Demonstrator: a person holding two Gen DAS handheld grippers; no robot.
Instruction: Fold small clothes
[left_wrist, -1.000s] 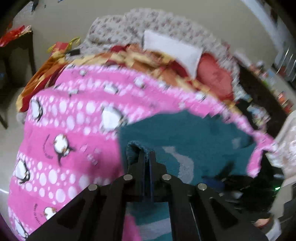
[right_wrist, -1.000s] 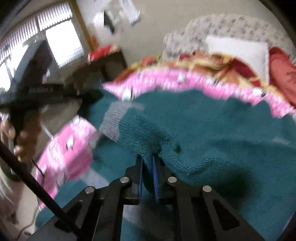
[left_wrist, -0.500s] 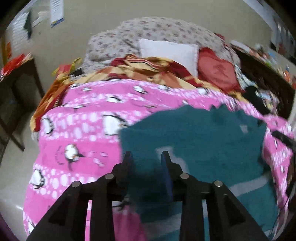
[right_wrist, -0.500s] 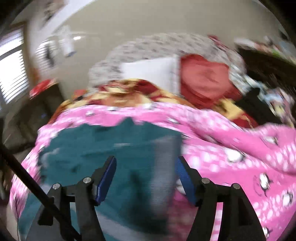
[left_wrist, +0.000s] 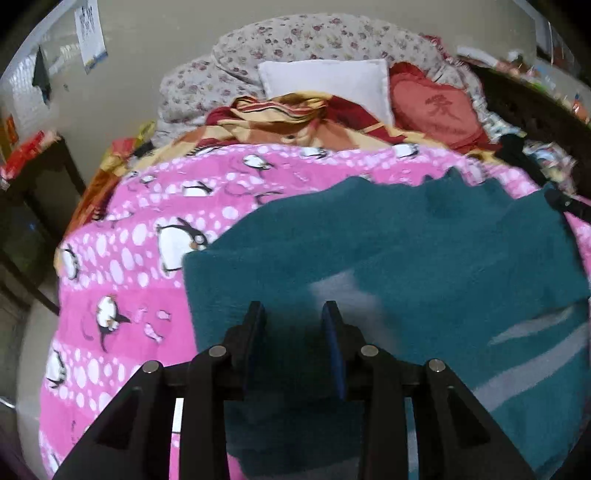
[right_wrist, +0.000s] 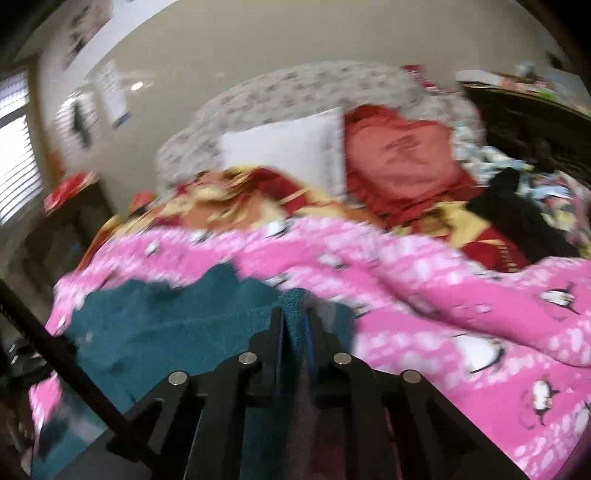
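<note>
A second ago my left gripper (left_wrist: 291, 314) was pinched shut on a bunched corner of the teal sweater (left_wrist: 406, 258); now its fingers (left_wrist: 255, 321) stand narrowly apart with nothing pressed between them, hovering just above the near left part of the garment. My right gripper (right_wrist: 295, 321) had spread wide half a second back and is now closing, its fingers (right_wrist: 277, 325) nearly together with a fold of teal knit caught between them at the sweater's right edge. The sweater lies spread flat on the pink penguin blanket (left_wrist: 122, 266) on the bed, its left edge straight, its far edge jagged and rumpled, pale grey stripes crossing the near right part. In the right wrist view it fills the near left, blurred, with pink blanket to the right and beyond. Both grippers tilt downward toward the bed, the left over the garment's near left side, the right at its right side. Far behind are a white pillow (left_wrist: 325, 85), a red cushion (left_wrist: 436, 110) and a floral quilt (left_wrist: 295, 40) against the wall
</note>
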